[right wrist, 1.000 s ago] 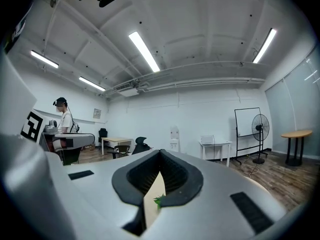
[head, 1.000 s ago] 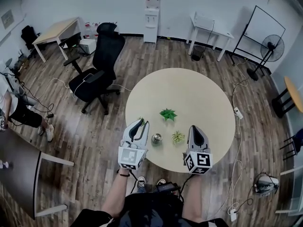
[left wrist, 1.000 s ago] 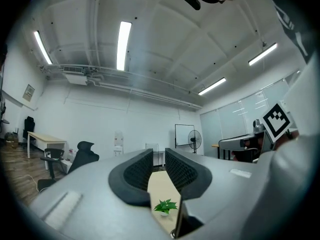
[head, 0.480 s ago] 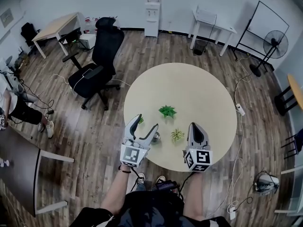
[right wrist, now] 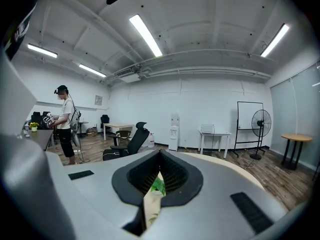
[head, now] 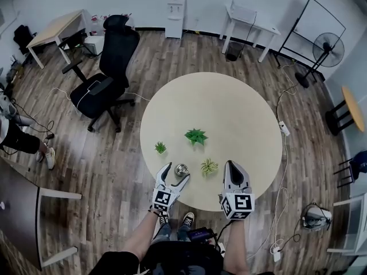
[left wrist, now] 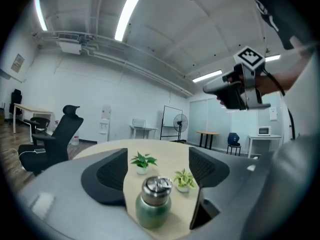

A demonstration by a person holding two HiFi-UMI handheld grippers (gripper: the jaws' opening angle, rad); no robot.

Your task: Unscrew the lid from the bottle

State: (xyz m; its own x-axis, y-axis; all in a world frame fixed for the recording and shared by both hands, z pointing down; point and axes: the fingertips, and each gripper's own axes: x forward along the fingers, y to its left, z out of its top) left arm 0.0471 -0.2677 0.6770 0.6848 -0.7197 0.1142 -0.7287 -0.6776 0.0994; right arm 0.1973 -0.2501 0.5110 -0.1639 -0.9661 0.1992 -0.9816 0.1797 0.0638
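Near the worktop's (head: 229, 113) front edge, the green bottle (head: 182, 169) stands upright, steel lid (left wrist: 157, 185) still fitted. Left gripper (head: 175, 173) jaws are opening, straddling the bottle without contact. Right gripper (head: 231, 164) jaws are closed and empty. By this judgement, unscrewing has not begun.

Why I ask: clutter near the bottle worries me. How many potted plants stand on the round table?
3. A small plant left of the bottle, a darker plant beyond it, a pale plant right of the bottle. None seems hidden.
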